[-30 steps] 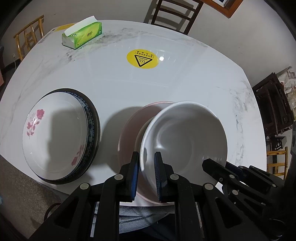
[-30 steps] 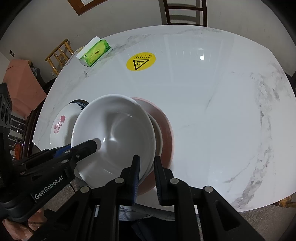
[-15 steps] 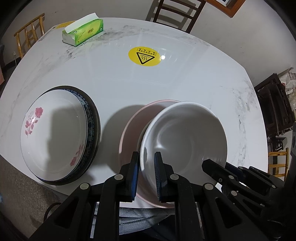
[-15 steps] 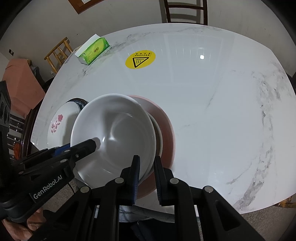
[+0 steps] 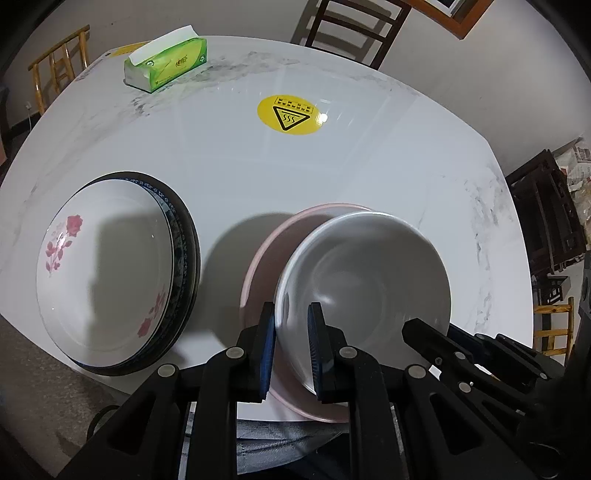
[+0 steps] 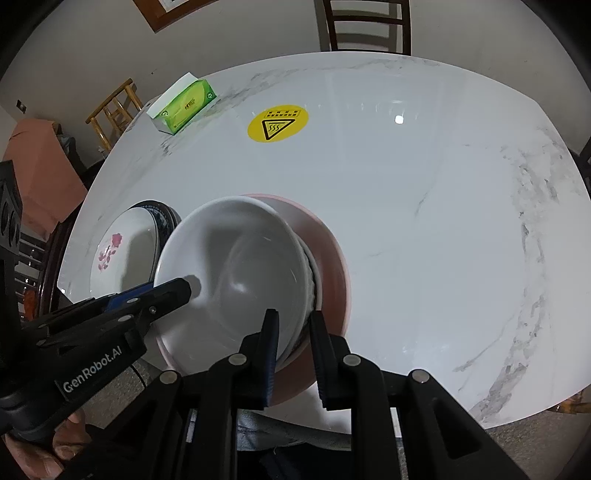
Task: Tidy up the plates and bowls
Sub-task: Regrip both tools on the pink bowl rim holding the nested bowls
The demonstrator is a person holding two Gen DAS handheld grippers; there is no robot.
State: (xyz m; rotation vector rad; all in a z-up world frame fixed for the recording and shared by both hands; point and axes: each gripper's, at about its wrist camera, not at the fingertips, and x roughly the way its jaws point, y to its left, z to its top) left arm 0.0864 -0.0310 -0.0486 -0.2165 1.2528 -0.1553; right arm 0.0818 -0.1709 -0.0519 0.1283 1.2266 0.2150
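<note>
Nearest, the left gripper (image 5: 291,347) has its jaws clenched on the near-left rim of the white bowl (image 5: 369,280), one pad outside the wall and one inside, while the right gripper (image 6: 293,354) clamps the same white bowl (image 6: 236,277) at its near-right rim; in the left wrist view the right gripper's black fingers (image 5: 436,339) reach in at the bowl's lower right edge, and in the right wrist view the left gripper's finger (image 6: 166,293) lies over the opposite side of the rim. So the bowl is held between both tools, just above or inside the pink bowl (image 5: 266,266) that sits near the front edge of the white marble desk (image 5: 332,177); whether the white bowl touches it cannot be told. From the right wrist view a second white rim shows between the held bowl and the pink bowl (image 6: 332,266). Just beside these, toward the left, stands a stack of plates: a white plate with pink roses (image 5: 107,269) on top of a dark-rimmed blue-patterned plate (image 5: 184,258). Farther back, a round yellow warning sticker (image 5: 290,115) lies on the desk's middle, and a green tissue box (image 5: 166,64) rests near the far left edge. Beyond the desk, a dark wooden chair (image 5: 351,26) stands against the wall.
</note>
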